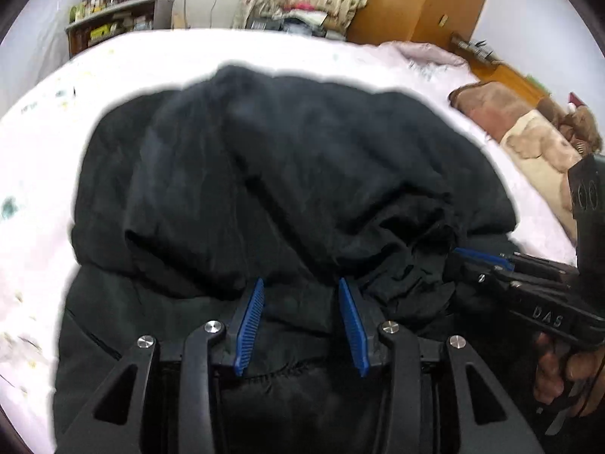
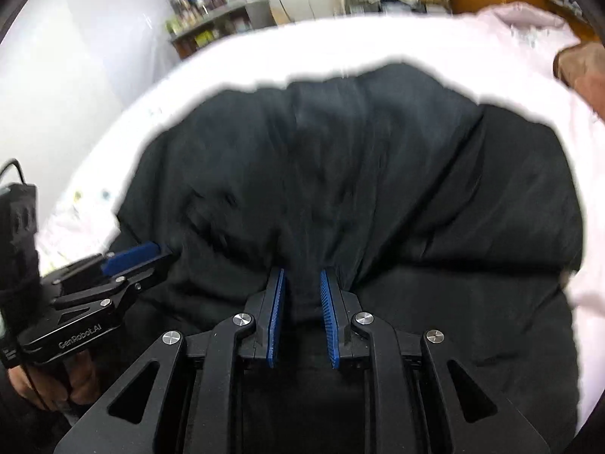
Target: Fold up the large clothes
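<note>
Ribbed blue pads line the left tool (image 1: pixel 300 289), whose fingers sit partly apart around a puffy fold of the black padded jacket (image 1: pixel 264 174). Narrower set, the right tool (image 2: pixel 302 280) pinches a gathered ridge of the same matte, quilted fabric. Bunched and rounded, the jacket lies on the pale pink bed (image 1: pixel 45 159); its long axis cannot be told. Beyond stands a cluttered shelf (image 1: pixel 113 19).

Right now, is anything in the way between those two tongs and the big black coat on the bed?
Nothing visible is. The left tongs and the right tongs both have black coat fabric running between their blue pads, with only the pale bedsheet around it.
</note>
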The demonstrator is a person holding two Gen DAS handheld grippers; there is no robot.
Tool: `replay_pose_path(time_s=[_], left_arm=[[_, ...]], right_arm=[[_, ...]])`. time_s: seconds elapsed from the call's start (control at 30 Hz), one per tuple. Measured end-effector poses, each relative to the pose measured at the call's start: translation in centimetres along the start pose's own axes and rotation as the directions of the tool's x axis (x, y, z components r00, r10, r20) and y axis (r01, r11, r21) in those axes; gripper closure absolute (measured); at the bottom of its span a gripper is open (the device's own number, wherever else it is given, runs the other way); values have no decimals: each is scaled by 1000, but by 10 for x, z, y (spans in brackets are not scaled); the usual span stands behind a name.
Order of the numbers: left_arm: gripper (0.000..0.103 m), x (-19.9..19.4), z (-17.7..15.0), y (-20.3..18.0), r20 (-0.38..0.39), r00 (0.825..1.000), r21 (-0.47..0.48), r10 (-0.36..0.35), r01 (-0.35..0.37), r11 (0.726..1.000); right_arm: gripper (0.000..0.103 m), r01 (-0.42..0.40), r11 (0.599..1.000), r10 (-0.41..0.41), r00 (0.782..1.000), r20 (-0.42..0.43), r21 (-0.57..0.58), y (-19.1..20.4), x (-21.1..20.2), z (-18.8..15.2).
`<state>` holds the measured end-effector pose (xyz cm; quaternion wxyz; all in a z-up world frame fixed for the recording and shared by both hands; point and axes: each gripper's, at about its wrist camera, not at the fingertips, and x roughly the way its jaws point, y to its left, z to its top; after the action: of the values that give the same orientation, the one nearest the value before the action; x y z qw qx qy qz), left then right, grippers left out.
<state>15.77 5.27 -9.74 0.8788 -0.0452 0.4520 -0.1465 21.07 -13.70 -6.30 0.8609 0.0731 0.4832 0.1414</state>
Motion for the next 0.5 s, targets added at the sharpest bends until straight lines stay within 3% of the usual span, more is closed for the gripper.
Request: replay_pose_path(time_s=[0.07, 0.23, 0.47, 0.5], left_arm=[[59, 4, 0, -1, 4, 1000, 8, 9, -9, 1000], [59, -5, 1, -5, -8, 1000, 5, 24, -24, 1000], [60, -53, -12, -11, 22, 998, 11, 57, -57, 998], [60, -63, -17, -11, 29, 998, 5, 60, -60, 998]], right_arm=[[83, -1, 1000, 2, 1000, -24, 13, -7, 17, 0], [83, 5, 1000, -5, 1000, -29, 11, -5, 15, 6], [82, 10, 999, -11, 999, 39, 32, 1, -47, -14], [77, 8, 999, -10, 999, 52, 35, 2, -58, -19]])
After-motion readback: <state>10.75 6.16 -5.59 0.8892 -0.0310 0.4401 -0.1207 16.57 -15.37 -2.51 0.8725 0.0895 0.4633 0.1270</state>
